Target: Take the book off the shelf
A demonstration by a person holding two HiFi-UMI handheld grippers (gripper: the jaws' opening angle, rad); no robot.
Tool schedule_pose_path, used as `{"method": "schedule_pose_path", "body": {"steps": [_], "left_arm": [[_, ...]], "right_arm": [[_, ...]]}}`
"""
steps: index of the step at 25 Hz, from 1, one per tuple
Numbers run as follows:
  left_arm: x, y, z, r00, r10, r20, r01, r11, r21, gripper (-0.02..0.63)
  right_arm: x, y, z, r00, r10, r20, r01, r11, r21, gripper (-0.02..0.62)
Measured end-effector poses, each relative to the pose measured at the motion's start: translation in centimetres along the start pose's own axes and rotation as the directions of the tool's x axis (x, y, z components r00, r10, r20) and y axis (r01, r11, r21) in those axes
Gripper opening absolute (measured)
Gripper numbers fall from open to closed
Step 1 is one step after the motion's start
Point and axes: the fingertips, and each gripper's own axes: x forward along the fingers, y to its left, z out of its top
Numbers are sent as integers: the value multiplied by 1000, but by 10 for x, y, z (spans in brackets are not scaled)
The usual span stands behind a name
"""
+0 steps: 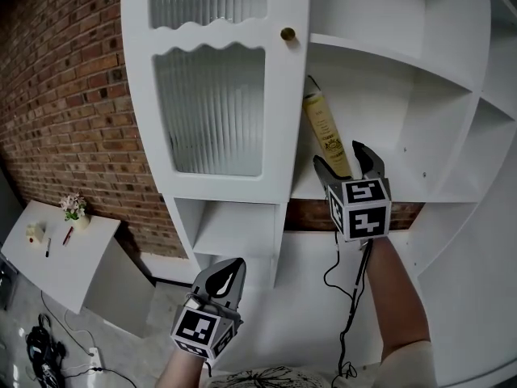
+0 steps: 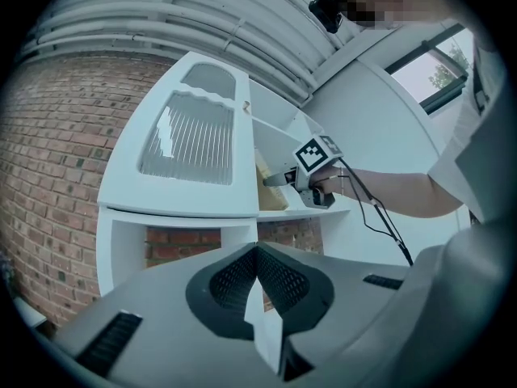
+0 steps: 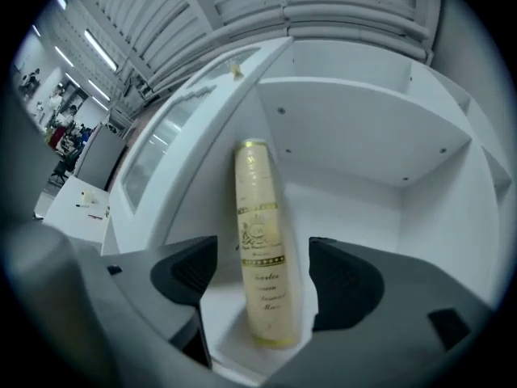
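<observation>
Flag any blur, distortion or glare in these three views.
Head view: sharp, evenly lit, cabinet edges bowed. Left gripper view: heavy fisheye, black corners, bright window, left gripper close and soft. Right gripper view: fisheye, dark corners, book slightly soft, its print hard to read.

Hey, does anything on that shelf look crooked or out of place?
The book is the only thing on the shelf, and it stands askew: its top seems to lean left against the side wall while its foot sits further out. Nothing looks spilled or damaged.
</observation>
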Motion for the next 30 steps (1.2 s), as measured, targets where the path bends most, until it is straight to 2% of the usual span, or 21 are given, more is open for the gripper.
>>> {"method": "schedule_pose_path", "body": {"steps": [5,11,14,18,20,24,30], "left_arm": [[2,4,1,1000,5,-8,-5,1000,3,5],[1,16,-8,998,45,-40,-45,999,-6,3],[2,18,-10,998,51,-46,-51,999,-3,3],[5,21,-11,997,56,-58,-57,998,-14,3],[7,22,-13,995,61,-81,-63,998,-26,3],[12,18,-18,997,38,-63,-41,998,-41,3],[7,19,-21,996,30,-82,-33,999,-35,3]], "right_arm": [[40,-4,-5,996,-3,-85,0,999,-40,350],[72,-3,-14,985,-25,-171,9,996,-92,350],[83,-5,-23,977,-30,-210,11,996,-89,348],[87,-8,-23,977,-32,-213,13,996,-91,345],[88,-11,-21,977,-54,-206,34,994,-102,322],[86,-24,-18,973,-133,-190,106,984,-146,230],[75,-23,-16,973,-151,-174,122,979,-165,229]]}}
